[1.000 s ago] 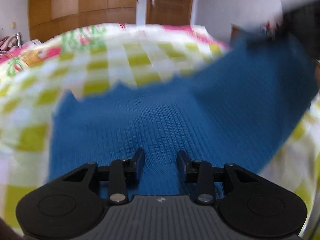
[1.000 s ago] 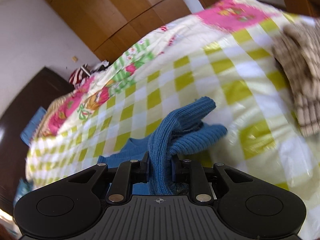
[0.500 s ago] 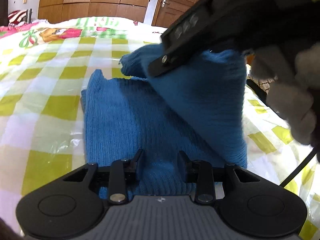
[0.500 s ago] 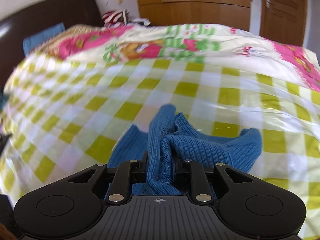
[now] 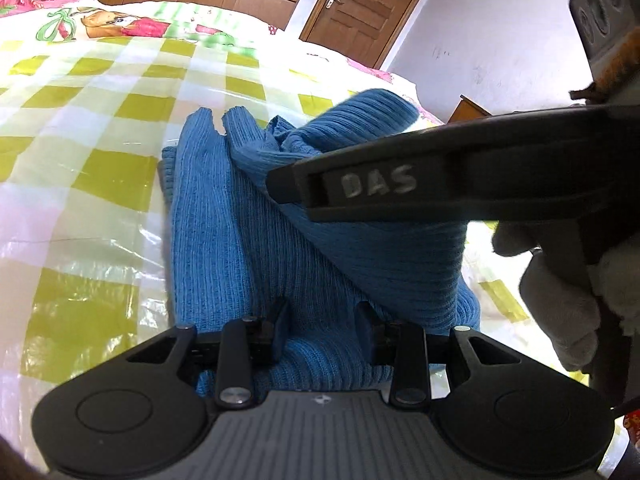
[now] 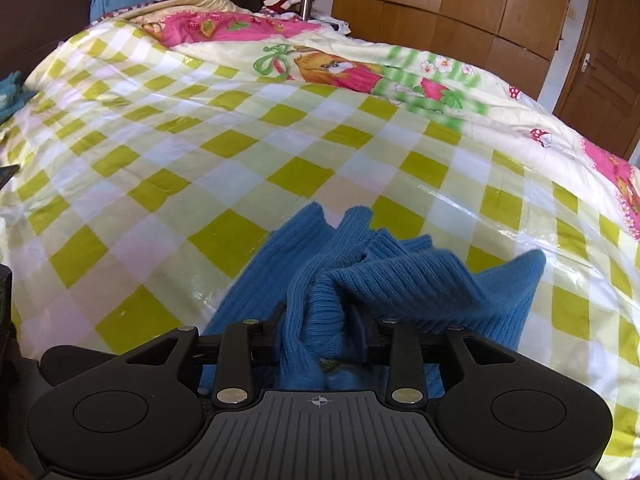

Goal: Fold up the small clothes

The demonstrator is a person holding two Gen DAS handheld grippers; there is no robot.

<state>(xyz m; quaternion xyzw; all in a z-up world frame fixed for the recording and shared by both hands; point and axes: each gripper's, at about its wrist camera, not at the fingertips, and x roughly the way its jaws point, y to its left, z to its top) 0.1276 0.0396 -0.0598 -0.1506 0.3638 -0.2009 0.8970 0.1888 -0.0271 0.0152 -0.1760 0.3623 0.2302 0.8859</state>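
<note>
On the checked bedspread (image 6: 224, 168), the blue knit garment (image 5: 224, 248) is held bunched between the right gripper (image 6: 318, 330) fingers while the left gripper (image 5: 322, 330) rests spread over it; premature release risks an unravelled, skewed fold.

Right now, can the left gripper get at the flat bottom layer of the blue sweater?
Probably yes. The left gripper is open, low over the blue sweater, with flat knit directly between its fingers. The right gripper, shut on a raised fold, crosses farther ahead, not over that near patch.
</note>
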